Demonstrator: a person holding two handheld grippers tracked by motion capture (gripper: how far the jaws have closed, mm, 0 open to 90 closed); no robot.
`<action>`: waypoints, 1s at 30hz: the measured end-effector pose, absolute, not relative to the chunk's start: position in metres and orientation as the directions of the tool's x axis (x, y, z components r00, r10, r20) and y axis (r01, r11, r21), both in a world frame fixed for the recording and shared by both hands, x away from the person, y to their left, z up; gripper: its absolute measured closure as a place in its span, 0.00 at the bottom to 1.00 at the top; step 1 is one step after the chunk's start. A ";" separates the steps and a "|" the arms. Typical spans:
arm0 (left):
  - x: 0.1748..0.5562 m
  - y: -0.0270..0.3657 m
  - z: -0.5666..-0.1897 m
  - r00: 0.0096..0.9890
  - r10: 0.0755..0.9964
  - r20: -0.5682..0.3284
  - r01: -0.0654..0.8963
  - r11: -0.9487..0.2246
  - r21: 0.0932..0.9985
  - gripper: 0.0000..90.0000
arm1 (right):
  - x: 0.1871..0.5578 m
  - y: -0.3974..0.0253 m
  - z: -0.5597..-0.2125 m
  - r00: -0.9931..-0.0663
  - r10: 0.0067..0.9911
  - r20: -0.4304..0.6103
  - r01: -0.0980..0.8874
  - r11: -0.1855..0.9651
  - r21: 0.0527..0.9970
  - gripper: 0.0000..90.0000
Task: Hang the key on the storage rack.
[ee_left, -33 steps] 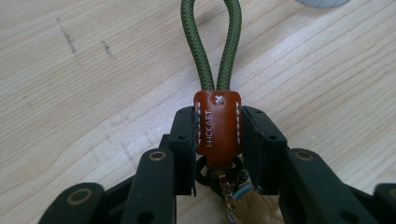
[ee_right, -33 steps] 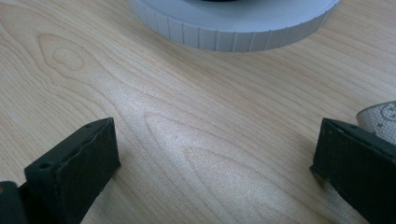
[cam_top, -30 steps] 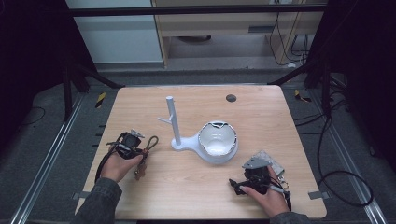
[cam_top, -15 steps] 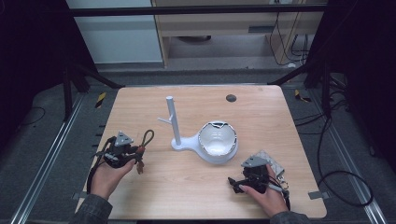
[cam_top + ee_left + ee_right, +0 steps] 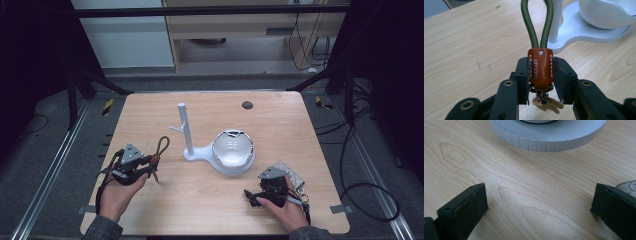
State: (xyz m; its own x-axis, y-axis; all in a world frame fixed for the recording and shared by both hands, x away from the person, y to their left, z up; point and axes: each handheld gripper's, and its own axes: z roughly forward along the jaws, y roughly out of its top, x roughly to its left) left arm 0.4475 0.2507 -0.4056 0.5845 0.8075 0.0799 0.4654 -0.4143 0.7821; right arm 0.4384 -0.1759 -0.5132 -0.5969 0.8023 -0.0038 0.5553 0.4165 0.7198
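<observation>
My left gripper (image 5: 150, 163) is shut on a keychain at the table's near left. Its jaws clamp the brown leather tag (image 5: 540, 68). A green cord loop (image 5: 537, 25) sticks out ahead of the jaws toward the white stand, and brass keys (image 5: 548, 103) hang under the tag. The loop (image 5: 162, 144) lies short of the stand's upright post (image 5: 184, 127), which carries a small side peg. A white bowl (image 5: 232, 150) rests on the stand's base (image 5: 546, 135). My right gripper (image 5: 252, 196) sits low on the wood at the near right, open, with only bare table between its jaws.
The stand and bowl occupy the middle of the wooden table (image 5: 210, 205). A pale grey textured object (image 5: 627, 186) lies beside my right jaw. A small dark hole (image 5: 247, 105) marks the far side. Dark frame bars stand around the table.
My left gripper has drawn a little left and toward the near edge with the keychain, and the cord loop now points toward the stand. The right gripper has stayed put.
</observation>
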 end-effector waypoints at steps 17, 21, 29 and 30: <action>0.426 0.243 -0.389 0.612 0.788 0.061 0.406 -0.380 0.831 0.73 | 0.439 -0.176 -0.513 -0.599 0.801 -0.004 0.554 0.418 0.720 0.00; 0.423 0.239 -0.388 0.621 0.781 0.065 0.398 -0.386 0.833 0.73 | 0.439 -0.176 -0.513 -0.599 0.800 -0.005 0.553 0.419 0.720 0.00; 0.417 0.229 -0.384 0.639 0.767 0.060 0.370 -0.375 0.850 0.73 | 0.439 -0.176 -0.513 -0.601 0.800 -0.004 0.553 0.420 0.720 0.00; 0.416 0.228 -0.384 0.641 0.766 0.060 0.366 -0.373 0.853 0.73 | 0.439 -0.176 -0.513 -0.601 0.799 -0.004 0.553 0.420 0.720 0.00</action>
